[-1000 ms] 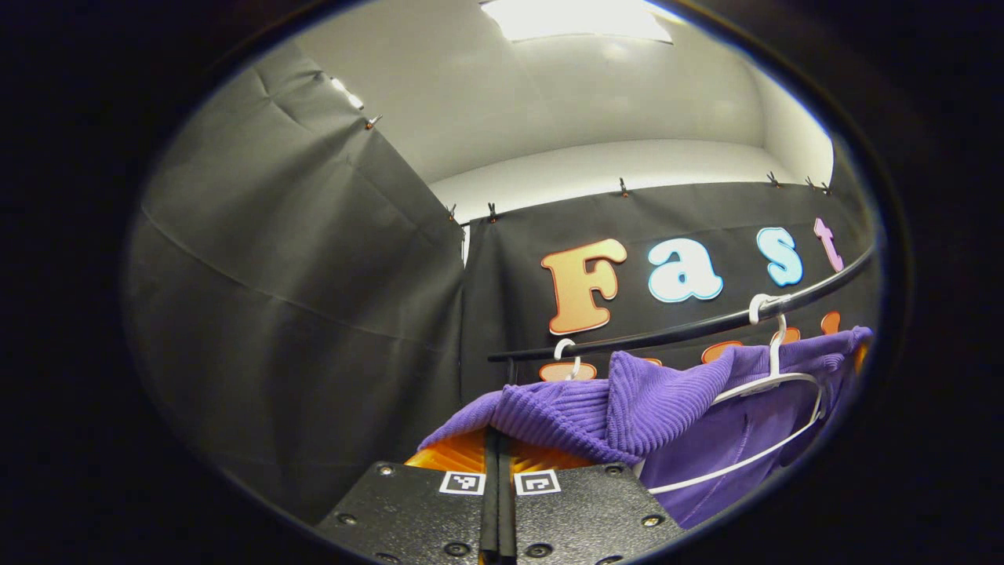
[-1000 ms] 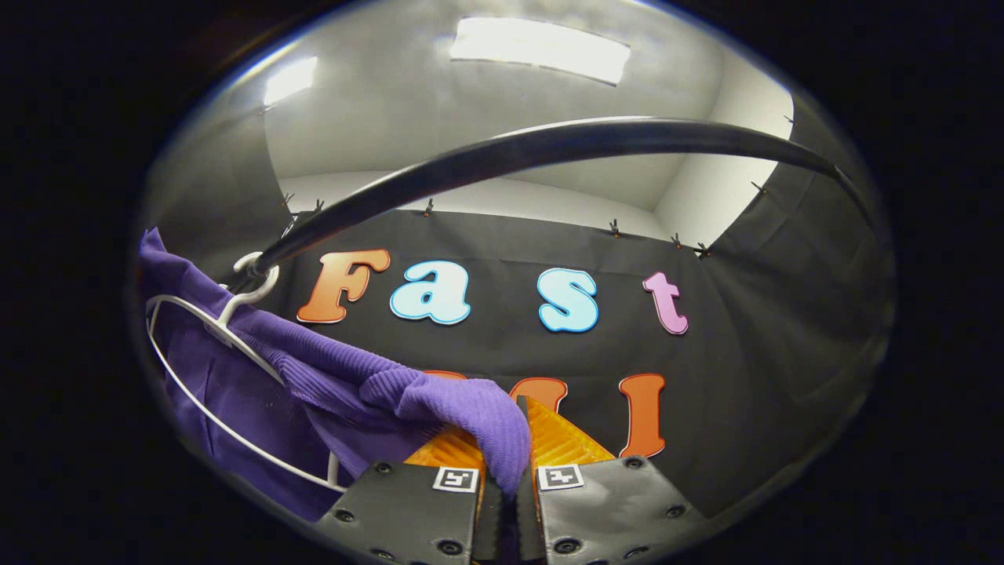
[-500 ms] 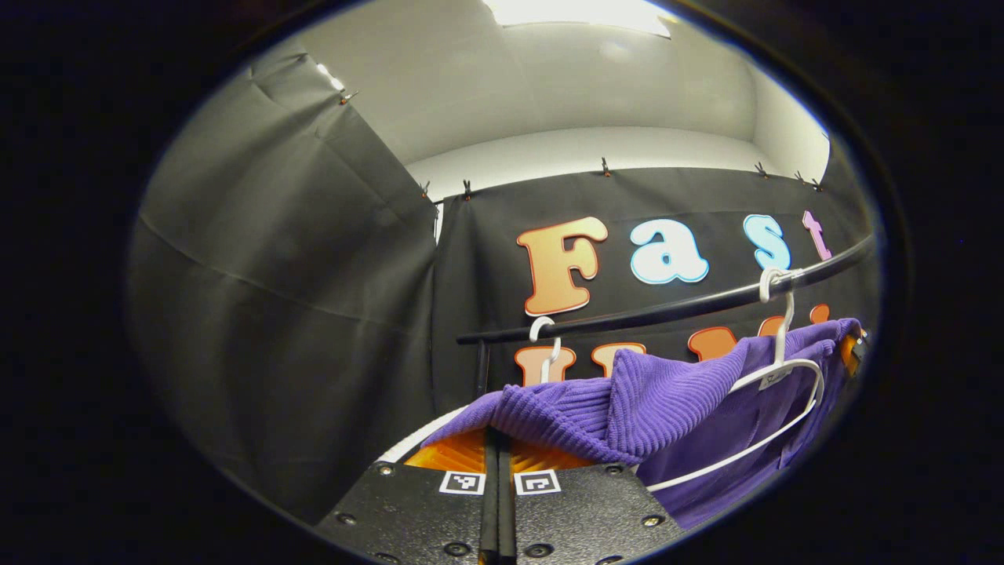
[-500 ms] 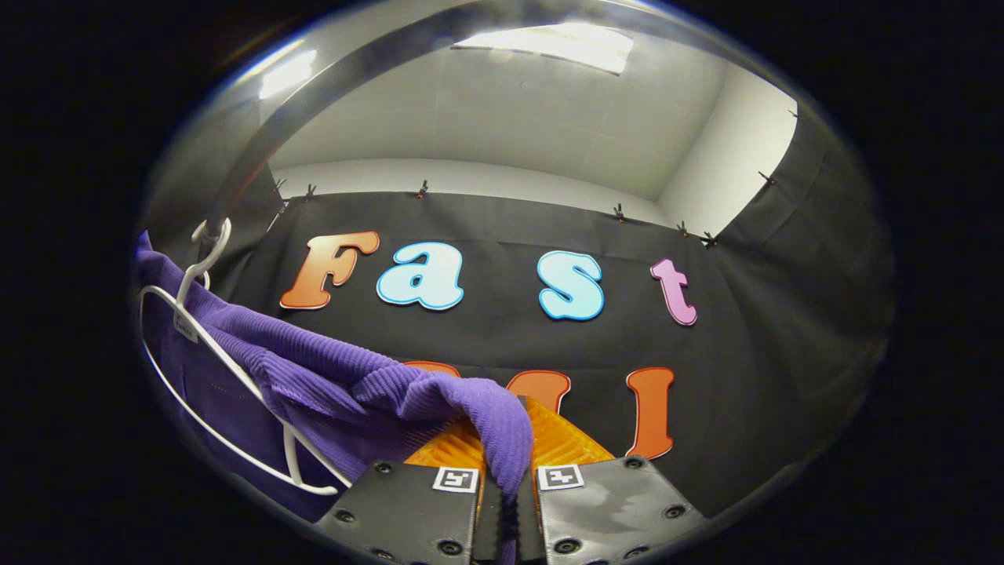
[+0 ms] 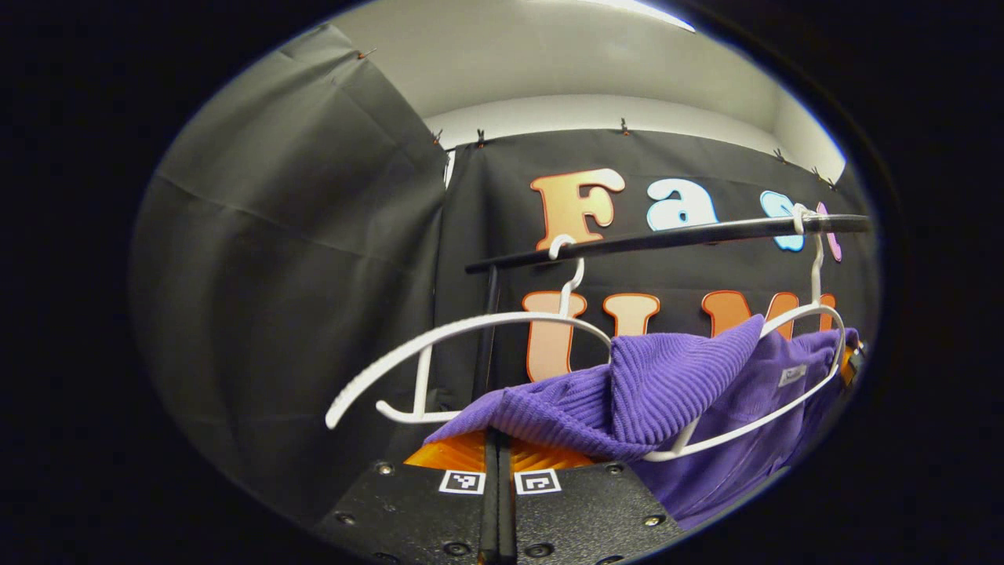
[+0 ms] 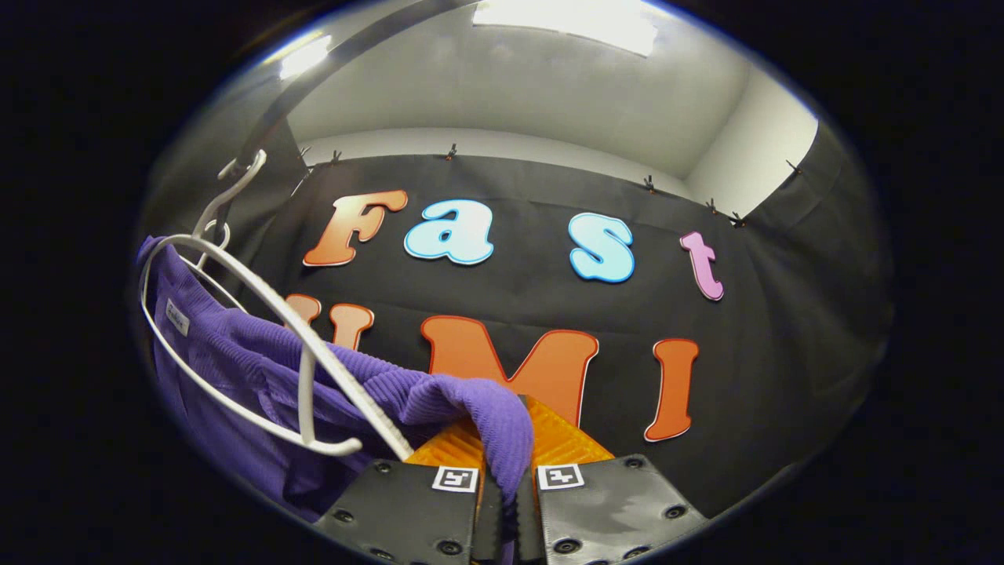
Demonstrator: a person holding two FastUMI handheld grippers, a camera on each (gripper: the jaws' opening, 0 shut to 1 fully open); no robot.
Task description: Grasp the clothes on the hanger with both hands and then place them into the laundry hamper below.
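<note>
Both grippers, left [image 5: 497, 471] and right [image 6: 506, 471], pinch the purple sweater [image 5: 667, 384]; at 3 o'clock it drapes inside the white hanger [image 5: 792, 345], so pulling down could snag it

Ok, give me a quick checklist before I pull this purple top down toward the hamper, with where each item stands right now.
1. Left claw shut on the purple top: ok.
2. Right claw shut on the purple top: ok, cloth is pinched between its fingers.
3. Top free of its white hanger: not ok, the hanger still runs through it.
4. Hanger hooked on the black rail: ok.
5. Empty hanger clear of the top: cannot tell.
6. Hamper placed below: cannot tell.
</note>
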